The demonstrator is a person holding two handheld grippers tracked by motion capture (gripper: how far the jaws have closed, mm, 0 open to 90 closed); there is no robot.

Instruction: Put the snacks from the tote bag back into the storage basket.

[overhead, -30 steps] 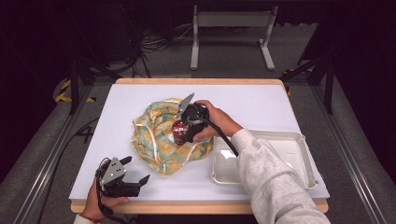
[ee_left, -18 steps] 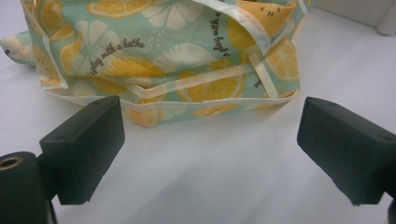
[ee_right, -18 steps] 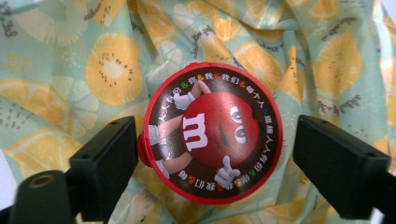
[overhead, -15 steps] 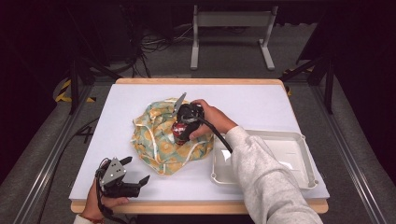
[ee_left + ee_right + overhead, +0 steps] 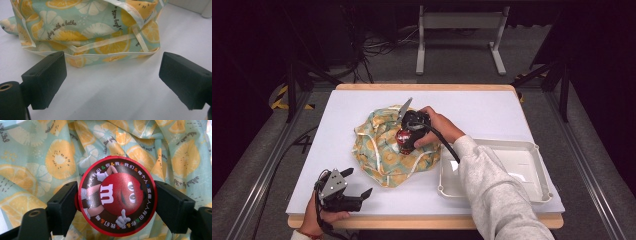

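A white table (image 5: 492, 112) carries a citrus-print cloth bag (image 5: 382, 147) lettered "play with a bathe". Above it the right gripper (image 5: 117, 202) clamps a red M&M's tin (image 5: 117, 196) — Chinese characters ring its lid. The left gripper (image 5: 112, 77) gapes, empty — near the bag's edge.

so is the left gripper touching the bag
Apart. In the left gripper view, the left gripper has its jaws wide open with bare white table between them and the citrus-print bag beyond.
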